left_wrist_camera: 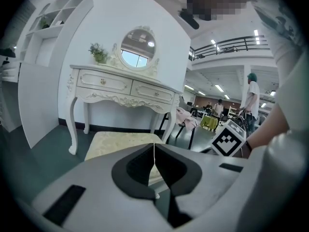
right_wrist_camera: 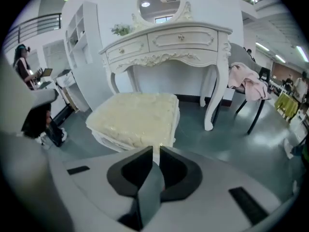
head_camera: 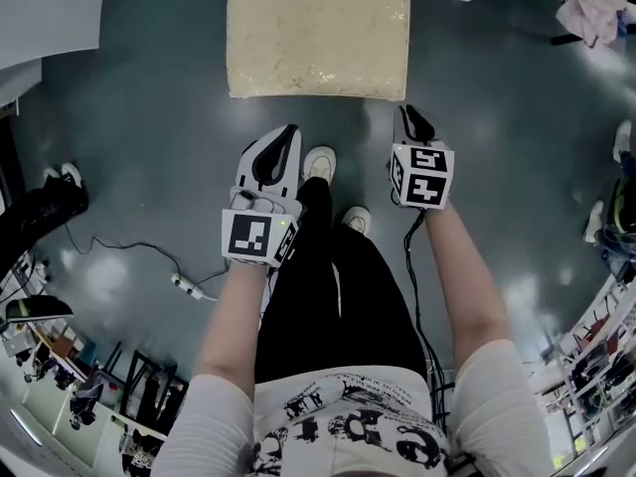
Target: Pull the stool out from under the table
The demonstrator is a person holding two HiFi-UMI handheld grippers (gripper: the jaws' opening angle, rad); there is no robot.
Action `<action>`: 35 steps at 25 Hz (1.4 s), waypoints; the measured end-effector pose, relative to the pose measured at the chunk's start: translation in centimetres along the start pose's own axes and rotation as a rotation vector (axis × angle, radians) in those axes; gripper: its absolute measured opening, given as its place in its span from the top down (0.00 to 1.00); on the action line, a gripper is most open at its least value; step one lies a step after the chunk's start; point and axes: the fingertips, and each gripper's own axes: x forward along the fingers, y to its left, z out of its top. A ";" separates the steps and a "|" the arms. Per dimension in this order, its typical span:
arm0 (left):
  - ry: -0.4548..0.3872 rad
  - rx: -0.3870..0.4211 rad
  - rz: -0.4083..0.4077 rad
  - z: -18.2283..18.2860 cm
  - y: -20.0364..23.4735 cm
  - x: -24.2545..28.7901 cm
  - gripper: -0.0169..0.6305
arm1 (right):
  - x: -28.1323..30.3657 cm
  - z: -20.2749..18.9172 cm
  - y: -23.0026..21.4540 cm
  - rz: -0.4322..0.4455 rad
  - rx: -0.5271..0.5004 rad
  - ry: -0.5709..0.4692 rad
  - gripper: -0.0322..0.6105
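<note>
1. Looking down on the stool [head_camera: 318,36], cream cushion fully in the open, resting on the dark green floor [head_camera: 149,147] at the far middle of the head view.
2. Seeing the same stool [left_wrist_camera: 120,144] from the left gripper view, sitting on the near side of the white dressing table [left_wrist_camera: 123,88], just in front of its curved legs rather than beneath the drawers.
3. Catching it again in the right gripper view, stool [right_wrist_camera: 135,117] sitting near and left of the right front leg of the dressing table [right_wrist_camera: 169,45], seat clear of the tabletop.
4. Holding the left gripper [head_camera: 286,139] on the near side of the stool and apart from it, just left of the person's shoes [head_camera: 320,162].
5. Showing the left gripper [left_wrist_camera: 154,146] with jaws pressed together to a hairline, gripping nothing.
6. Holding the right gripper [head_camera: 409,122] close to the stool's near right corner, not touching the cushion.
7. Showing the right gripper [right_wrist_camera: 156,151] with jaws drawn in to a narrow slit, nothing caught between, cream cushion peeking through the gap.
8. Noting an oval mirror [left_wrist_camera: 137,47] and a small plant [left_wrist_camera: 99,52] on top of the dressing table, a pink cloth [right_wrist_camera: 246,83] draped over a chair [right_wrist_camera: 255,111] to the right, and a white power strip [head_camera: 194,288] with its cable [head_camera: 109,241] lying on the floor to the left.
</note>
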 end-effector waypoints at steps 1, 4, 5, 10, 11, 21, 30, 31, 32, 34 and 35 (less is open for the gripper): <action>-0.007 0.002 0.001 1.5 0.2 -0.2 0.94 | -1.3 1.2 0.6 0.021 0.011 -0.011 0.87; -0.038 0.033 0.004 6.4 1.3 -0.6 0.94 | -4.9 5.5 2.1 0.044 0.007 -0.060 0.91; -0.050 0.044 0.001 8.2 1.8 -0.5 0.94 | -5.9 7.3 2.4 0.043 0.010 -0.086 0.91; -0.082 0.096 -0.034 17.2 2.4 -0.6 0.94 | -12.2 16.7 3.2 0.005 0.019 -0.242 0.92; -0.081 0.113 -0.038 19.0 2.2 -1.0 0.94 | -14.0 18.6 3.4 -0.014 0.003 -0.276 0.92; -0.278 0.233 -0.080 38.7 0.5 -6.3 0.94 | -29.8 37.7 6.7 -0.060 -0.074 -0.621 0.92; -0.440 0.207 -0.105 48.5 -1.6 -14.9 0.94 | -42.7 42.9 9.1 -0.069 -0.108 -0.803 0.92; -0.454 0.207 -0.107 49.0 -1.8 -15.5 0.94 | -43.5 42.9 9.2 -0.066 -0.108 -0.817 0.92; -0.465 0.212 -0.106 49.4 -2.0 -16.1 0.94 | -44.2 42.8 9.5 -0.060 -0.106 -0.825 0.92; -0.480 0.227 -0.104 50.0 -2.3 -17.3 0.94 | -45.3 42.5 9.9 -0.048 -0.102 -0.834 0.92; -0.485 0.234 -0.106 50.2 -2.5 -17.7 0.94 | -45.6 42.3 10.1 -0.048 -0.101 -0.837 0.92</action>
